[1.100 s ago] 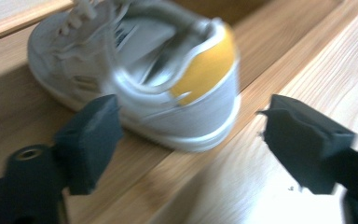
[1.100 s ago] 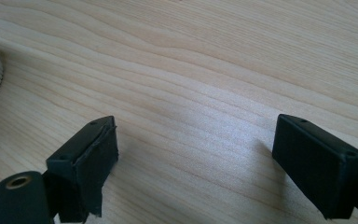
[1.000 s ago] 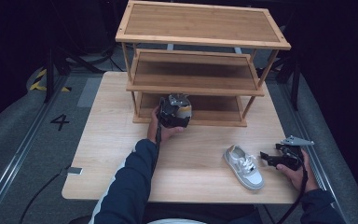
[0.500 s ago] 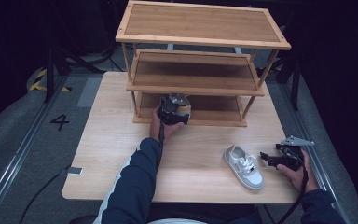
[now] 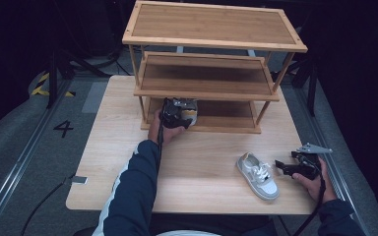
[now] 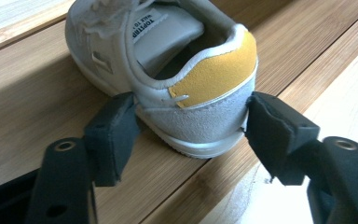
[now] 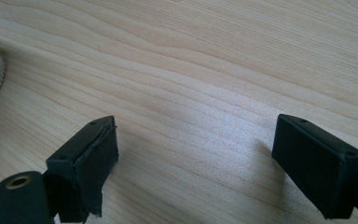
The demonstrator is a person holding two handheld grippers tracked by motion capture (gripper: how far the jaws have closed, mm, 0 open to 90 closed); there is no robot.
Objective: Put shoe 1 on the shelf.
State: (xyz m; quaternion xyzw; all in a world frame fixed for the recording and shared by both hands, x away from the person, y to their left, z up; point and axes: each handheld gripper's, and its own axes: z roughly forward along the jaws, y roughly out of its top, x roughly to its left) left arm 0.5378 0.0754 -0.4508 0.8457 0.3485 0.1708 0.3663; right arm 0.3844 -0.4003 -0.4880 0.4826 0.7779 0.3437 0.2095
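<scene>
The shoe (image 6: 168,79) loses its toe past the picture's top edge.

Navy sleeve (image 5: 133,191) with white side stripe; both grippers black, brass-ringed holes in jaws; right gripper (image 5: 281,166) carries grey triangular plate

Your rack (image 5: 211,93) stands at the table's (image 5: 202,182) far edge. One shoe (image 6: 168,70) sits on its bottom shelf, left end, between your left gripper's (image 6: 189,133) jaws. Second shoe (image 5: 257,175) lies front right, your right gripper (image 5: 281,165) just right of it.
</scene>
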